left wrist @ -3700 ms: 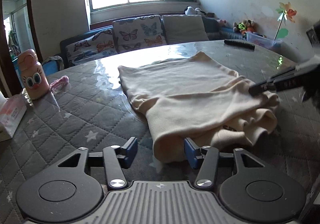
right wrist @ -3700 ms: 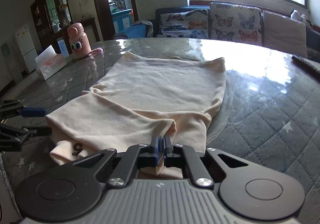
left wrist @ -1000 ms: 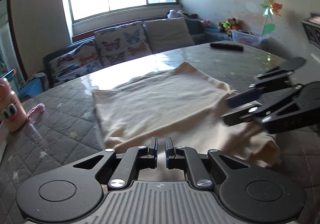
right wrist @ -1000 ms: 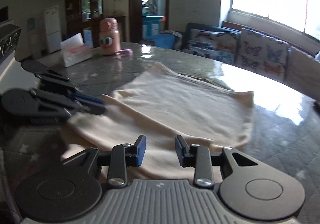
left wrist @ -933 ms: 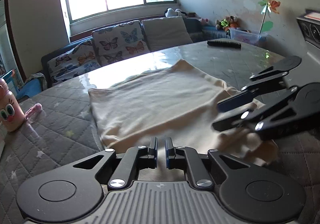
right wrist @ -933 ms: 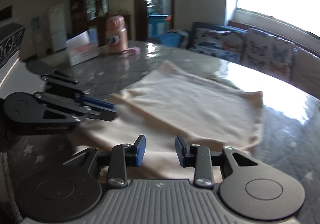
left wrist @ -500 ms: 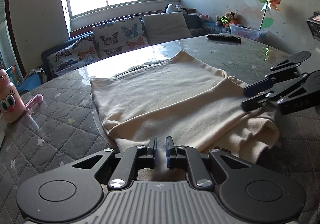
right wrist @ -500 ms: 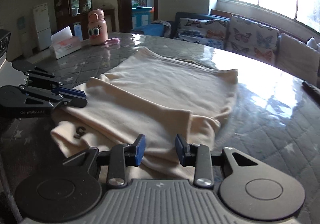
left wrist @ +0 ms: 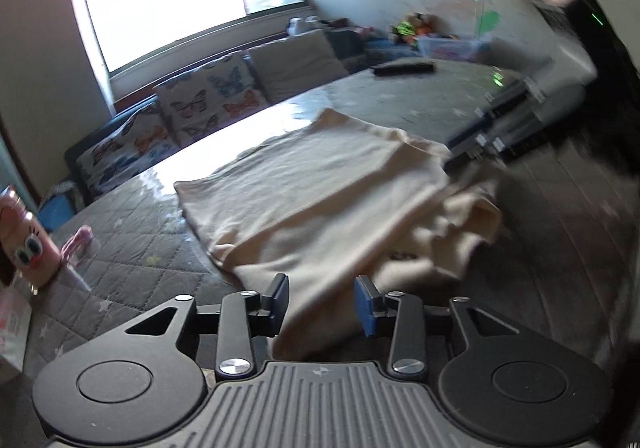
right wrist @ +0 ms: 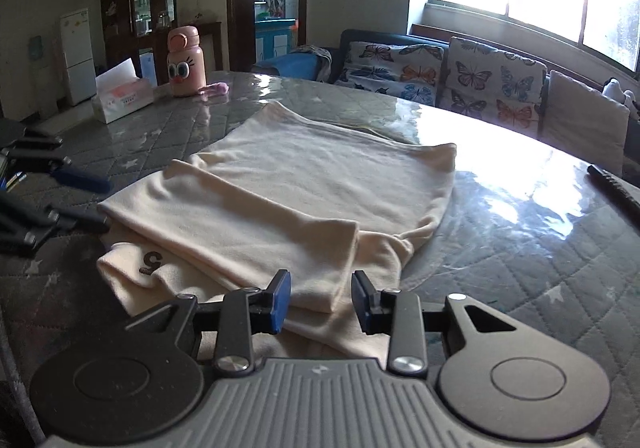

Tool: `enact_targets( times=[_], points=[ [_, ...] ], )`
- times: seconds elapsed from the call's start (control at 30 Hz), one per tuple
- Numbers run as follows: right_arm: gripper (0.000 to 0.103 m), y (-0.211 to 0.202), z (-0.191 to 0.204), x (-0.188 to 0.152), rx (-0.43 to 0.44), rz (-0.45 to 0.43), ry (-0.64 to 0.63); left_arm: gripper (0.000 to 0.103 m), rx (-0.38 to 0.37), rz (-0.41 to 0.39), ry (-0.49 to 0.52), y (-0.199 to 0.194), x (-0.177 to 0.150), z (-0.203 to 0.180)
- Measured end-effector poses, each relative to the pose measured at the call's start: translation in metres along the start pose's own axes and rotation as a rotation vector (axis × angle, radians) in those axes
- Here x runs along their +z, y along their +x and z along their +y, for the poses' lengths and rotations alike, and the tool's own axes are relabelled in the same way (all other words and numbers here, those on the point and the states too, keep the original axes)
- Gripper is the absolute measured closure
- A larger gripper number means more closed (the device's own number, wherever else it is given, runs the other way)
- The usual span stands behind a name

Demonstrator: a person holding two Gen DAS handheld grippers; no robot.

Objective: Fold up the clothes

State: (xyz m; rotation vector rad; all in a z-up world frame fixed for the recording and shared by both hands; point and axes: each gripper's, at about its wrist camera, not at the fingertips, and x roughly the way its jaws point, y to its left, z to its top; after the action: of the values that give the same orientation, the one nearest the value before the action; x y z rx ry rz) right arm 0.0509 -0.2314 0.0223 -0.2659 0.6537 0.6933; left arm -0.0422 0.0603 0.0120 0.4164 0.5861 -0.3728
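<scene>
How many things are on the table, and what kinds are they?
Cream garment: 1
Pink bottle: 1
Tissue box: 1
Pink strap: 1
Black remote: 1
Total: 5

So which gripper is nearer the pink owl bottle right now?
Left. The left gripper hangs at the cream garment's edge on the pink owl bottle's side, jaws opening; the right gripper sits at the opposite near edge, farther away.
</scene>
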Motion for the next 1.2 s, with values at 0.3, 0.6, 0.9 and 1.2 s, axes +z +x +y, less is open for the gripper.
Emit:
enact_targets(
  times=[0.3,0.6,0.9,1.2],
  points=[
    [0.049,-0.024,0.007,-0.006,0.012,0.006,-0.103,0.061,-0.039,-0.048,0.157,0.012,-0.002,-0.037],
    [0.036,-0.040,0.024,-0.019,0.054,0.023,-0.246,0.091,-0.042,-0.090,0.099,0.021,0.010,-0.031],
    [0.026,-0.027,0.048,-0.018,0.072,-0.036,-0.382,0.094,-0.035,-0.112,-0.109,0.028,0.042,0.014],
    [0.077,0.008,0.040,-0.003,0.102,-0.012,-0.299,0.090,-0.050,-0.084,-0.110,0.026,0.032,0.015]
  ],
)
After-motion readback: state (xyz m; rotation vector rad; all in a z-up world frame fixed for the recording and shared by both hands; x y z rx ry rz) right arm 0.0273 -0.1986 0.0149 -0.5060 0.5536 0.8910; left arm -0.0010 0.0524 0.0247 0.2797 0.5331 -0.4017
